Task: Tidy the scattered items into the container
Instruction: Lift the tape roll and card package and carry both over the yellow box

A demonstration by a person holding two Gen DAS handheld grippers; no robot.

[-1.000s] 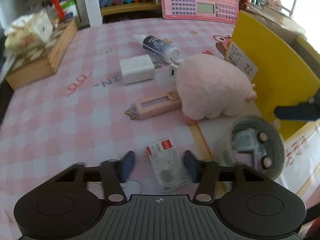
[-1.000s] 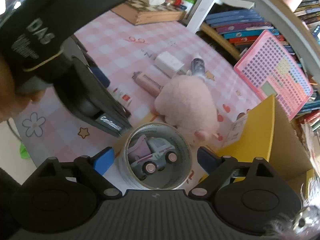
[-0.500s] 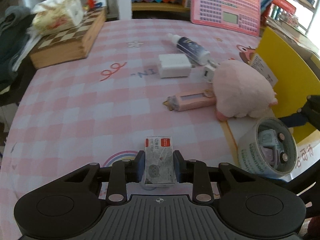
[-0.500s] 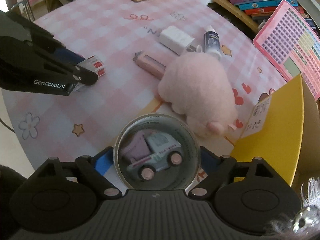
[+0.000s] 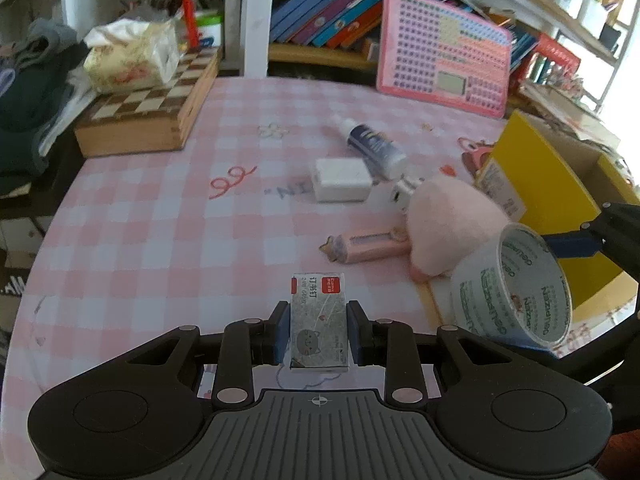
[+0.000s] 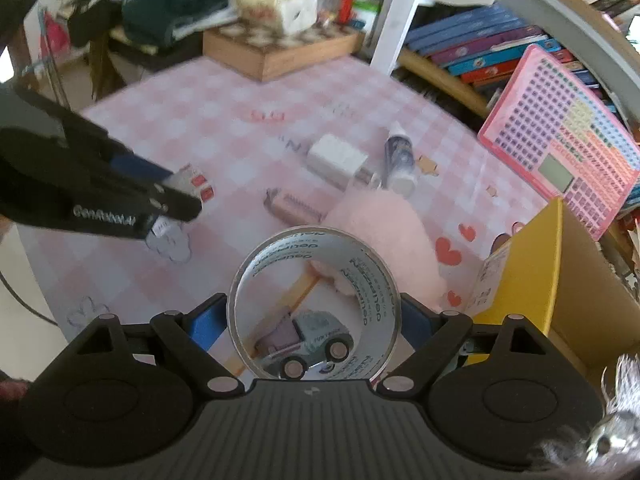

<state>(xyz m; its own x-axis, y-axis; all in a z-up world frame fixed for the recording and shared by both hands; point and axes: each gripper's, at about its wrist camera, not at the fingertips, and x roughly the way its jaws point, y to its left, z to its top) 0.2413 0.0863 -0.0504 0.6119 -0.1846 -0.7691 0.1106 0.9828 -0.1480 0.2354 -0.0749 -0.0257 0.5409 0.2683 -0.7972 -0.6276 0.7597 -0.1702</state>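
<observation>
Between left tool (image 5: 319, 334) fingers: staple box (image 5: 319, 322); clamped.

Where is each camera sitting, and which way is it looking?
Left wrist: rides the left gripper, looks across the pink checked table toward the bookshelf; its fingers clamp a staple box.
Right wrist: rides the right gripper, looks over the table; its fingers clamp a tape roll, toy truck visible through it.
Shared: plush toy, yellow box, white charger, and each shows the other gripper.
</observation>
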